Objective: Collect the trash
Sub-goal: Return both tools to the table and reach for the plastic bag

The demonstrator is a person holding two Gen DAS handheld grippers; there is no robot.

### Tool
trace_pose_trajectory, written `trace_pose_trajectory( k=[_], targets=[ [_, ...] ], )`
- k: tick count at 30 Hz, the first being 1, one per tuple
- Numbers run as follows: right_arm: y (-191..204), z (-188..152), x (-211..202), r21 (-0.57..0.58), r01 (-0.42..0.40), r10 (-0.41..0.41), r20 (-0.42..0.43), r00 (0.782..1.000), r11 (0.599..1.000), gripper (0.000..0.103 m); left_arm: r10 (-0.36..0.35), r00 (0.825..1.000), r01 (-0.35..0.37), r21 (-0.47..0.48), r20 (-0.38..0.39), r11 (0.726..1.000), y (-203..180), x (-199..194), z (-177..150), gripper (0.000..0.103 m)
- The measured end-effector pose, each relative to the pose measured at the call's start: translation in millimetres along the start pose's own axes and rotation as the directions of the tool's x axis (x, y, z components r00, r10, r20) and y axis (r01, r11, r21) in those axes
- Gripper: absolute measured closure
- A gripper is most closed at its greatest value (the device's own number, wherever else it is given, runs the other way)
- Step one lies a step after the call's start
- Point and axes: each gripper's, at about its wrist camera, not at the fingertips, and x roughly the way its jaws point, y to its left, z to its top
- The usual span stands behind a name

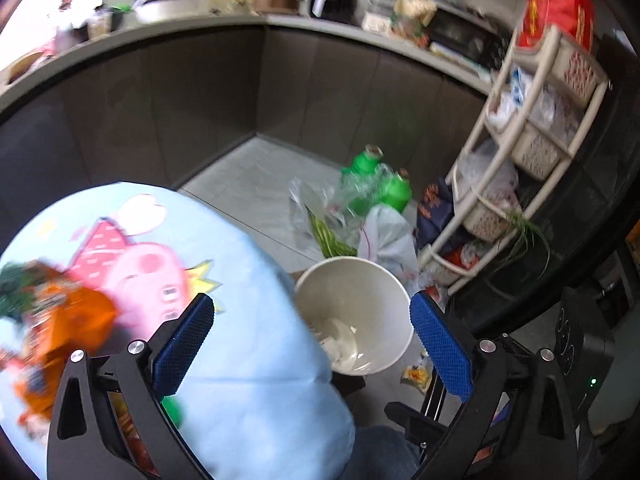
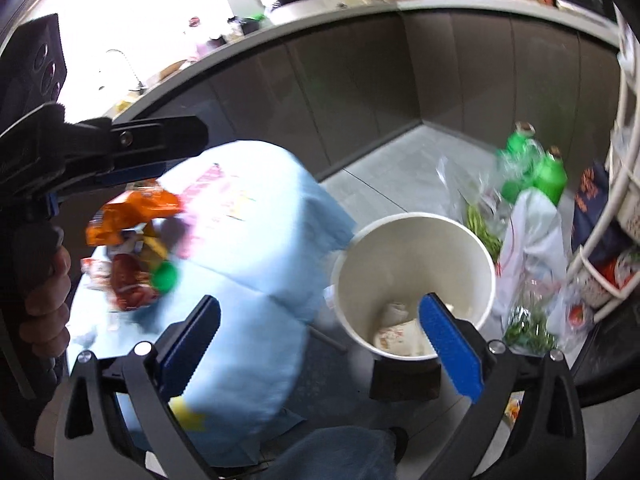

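A white waste bin point(image 1: 360, 292) stands on the floor beside a round table under a light-blue cartoon cloth point(image 1: 248, 360). Crumpled paper trash point(image 2: 400, 332) lies at the bottom of the bin point(image 2: 416, 264). Orange and red snack wrappers point(image 2: 136, 216) and a green cap point(image 2: 164, 276) lie blurred on the cloth point(image 2: 256, 240); the orange wrappers point(image 1: 60, 320) also show at the left edge. My left gripper point(image 1: 314, 344) is open and empty above the table edge and the bin. My right gripper point(image 2: 320, 344) is open and empty, its right finger over the bin.
Green bottles point(image 1: 376, 184) and plastic bags with greens point(image 2: 524, 320) crowd the floor behind the bin. A white basket rack point(image 1: 520, 152) stands at the right, dark cabinets under a cluttered counter point(image 1: 280, 20) behind. A small yellow wrapper point(image 1: 416, 376) lies on the floor.
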Motion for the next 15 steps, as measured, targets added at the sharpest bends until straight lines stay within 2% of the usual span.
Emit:
trace_pose_trajectory(
  k=[5, 8, 13, 15],
  targets=[
    [54, 5, -18, -0.082, -0.052, 0.053, 0.010, 0.999, 0.995, 0.003, 0.096, 0.994, -0.092, -0.072, 0.056, 0.993, 31, -70, -23, 0.008],
    [86, 7, -21, -0.114, -0.096, 0.096, -0.010, 0.995, 0.989, 0.003, 0.139, 0.987, -0.126, -0.154, 0.080, 0.980, 62, -111, -48, 0.008],
    [140, 2, -12, -0.195, -0.157, 0.146, -0.068, 0.987, 0.968, 0.003, 0.256, 0.965, -0.232, -0.268, 0.058, 0.935, 116, -156, -96, 0.008],
    [159, -2, -6, -0.229, -0.173, 0.156, -0.091, 0.984, 0.958, 0.003, 0.280, 0.959, -0.253, -0.312, 0.045, 0.916, 137, -170, -118, 0.008]
  ],
)
